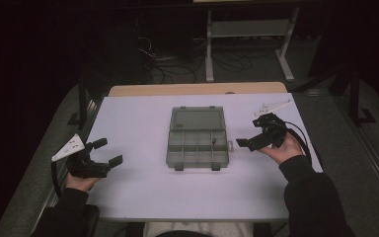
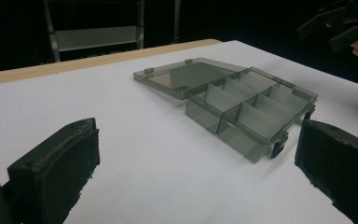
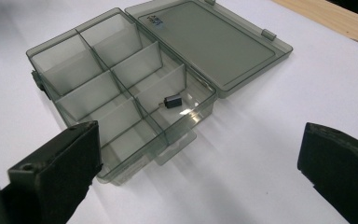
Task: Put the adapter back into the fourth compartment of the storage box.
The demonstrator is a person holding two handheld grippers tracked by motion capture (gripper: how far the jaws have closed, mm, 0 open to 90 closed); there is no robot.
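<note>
Nearest the person, the left gripper [image 1: 100, 154] hovers over the table's [image 1: 138, 187] front-left corner, jaws spread wide w/ nothing between them. It sits well apart from the organiser box [image 1: 197, 148], probably parked out of the way, though its own view looks straight at the box [image 2: 251, 112], so it could come in to steady it.

Mid-table, the box lies open, centred, latch tabs facing the person. Base has a grid of small compartments. One small dark part [image 3: 171, 101] rests in a compartment on the hinge-side row, at the end nearest the right gripper; the other compartments look empty.

The right gripper [image 1: 256, 136] is just beside the box's right end, held up off the table and angled in toward it. Jaws wide open, holding nothing. That pose suits either a reach for the small part or a move to flip the lid — can't tell which.

Farther back, the lid [image 1: 198, 119] lies flat on the table behind the base, fully swung over on its hinges, so the compartments are open from above. Beyond it, a wooden edge [image 1: 197, 89], then dark floor w/ cables.
</note>
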